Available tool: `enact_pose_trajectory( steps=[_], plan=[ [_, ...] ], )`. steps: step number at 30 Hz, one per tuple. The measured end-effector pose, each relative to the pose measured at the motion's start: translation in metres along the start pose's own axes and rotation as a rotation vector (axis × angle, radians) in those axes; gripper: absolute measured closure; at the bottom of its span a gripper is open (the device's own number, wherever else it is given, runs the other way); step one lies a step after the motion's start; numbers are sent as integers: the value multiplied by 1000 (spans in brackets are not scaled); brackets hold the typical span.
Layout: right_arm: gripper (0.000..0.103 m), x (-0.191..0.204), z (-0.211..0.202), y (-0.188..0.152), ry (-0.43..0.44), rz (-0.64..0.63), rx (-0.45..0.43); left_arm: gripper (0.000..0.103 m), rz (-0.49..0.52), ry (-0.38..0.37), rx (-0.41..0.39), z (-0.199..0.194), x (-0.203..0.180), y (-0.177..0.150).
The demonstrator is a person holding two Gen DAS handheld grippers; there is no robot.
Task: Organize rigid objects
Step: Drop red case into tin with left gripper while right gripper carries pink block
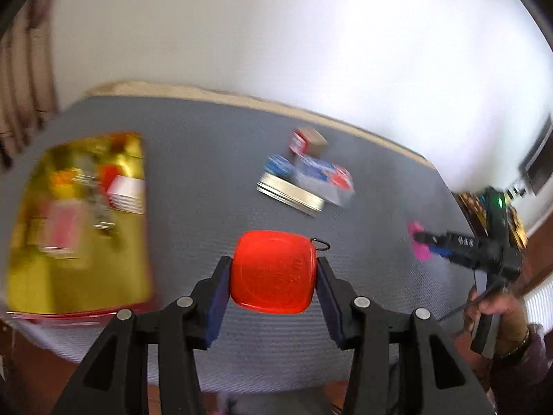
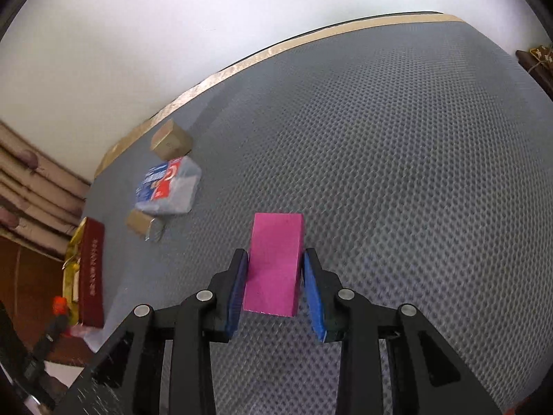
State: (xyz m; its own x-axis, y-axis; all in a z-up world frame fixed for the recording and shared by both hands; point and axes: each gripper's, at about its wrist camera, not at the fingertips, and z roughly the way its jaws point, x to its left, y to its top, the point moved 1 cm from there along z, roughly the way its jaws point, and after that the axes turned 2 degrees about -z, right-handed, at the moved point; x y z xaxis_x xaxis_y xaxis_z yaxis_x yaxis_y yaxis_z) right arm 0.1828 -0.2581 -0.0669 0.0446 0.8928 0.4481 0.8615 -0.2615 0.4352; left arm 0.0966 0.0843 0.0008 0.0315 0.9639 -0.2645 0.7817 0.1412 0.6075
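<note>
In the left wrist view my left gripper (image 1: pixel 273 260) is shut on an orange-red rounded-square case (image 1: pixel 273 276) with a small wire ring at its corner, held above the grey mat (image 1: pixel 207 173). The right wrist view shows my right gripper (image 2: pixel 275 253) closed on the near end of a pink rectangular block (image 2: pixel 278 231), whose far end juts forward over the mat. From the left wrist view the right gripper (image 1: pixel 423 242) with the pink block (image 1: pixel 422 255) shows at the right, carried by a person's hand (image 1: pixel 497 307).
A gold open box (image 1: pixel 79 224) with red and white items lies at the mat's left. A cluster of small boxes and a flat metal tin (image 1: pixel 307 173) sits mid-mat. In the right wrist view this cluster (image 2: pixel 169 186) lies left, near a dark red box (image 2: pixel 91 273).
</note>
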Motion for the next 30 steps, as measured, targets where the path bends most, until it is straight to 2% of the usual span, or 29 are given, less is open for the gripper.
enact_pose_trajectory(
  steps=[3,6,10,12,19,26,30],
  plan=[
    [73,10,-3,-6,31,-16,0,55,-67,71,-29,-32,41,7],
    [73,20,-10,-12,57,-34,-5,55,-109,169,-43,-48,85,12],
    [73,31,-7,-15,82,-48,1,55,-153,234,-6,-40,130,13],
    [73,34,-9,-16,89,-53,5,55,-156,255,2,-32,140,12],
    [73,38,-9,-18,96,-59,21,55,-185,249,58,10,152,11],
    [73,43,-3,-19,95,-70,40,55,-158,245,86,37,144,15],
    [73,45,1,-22,98,-78,56,55,-152,205,100,48,139,20]
  ],
)
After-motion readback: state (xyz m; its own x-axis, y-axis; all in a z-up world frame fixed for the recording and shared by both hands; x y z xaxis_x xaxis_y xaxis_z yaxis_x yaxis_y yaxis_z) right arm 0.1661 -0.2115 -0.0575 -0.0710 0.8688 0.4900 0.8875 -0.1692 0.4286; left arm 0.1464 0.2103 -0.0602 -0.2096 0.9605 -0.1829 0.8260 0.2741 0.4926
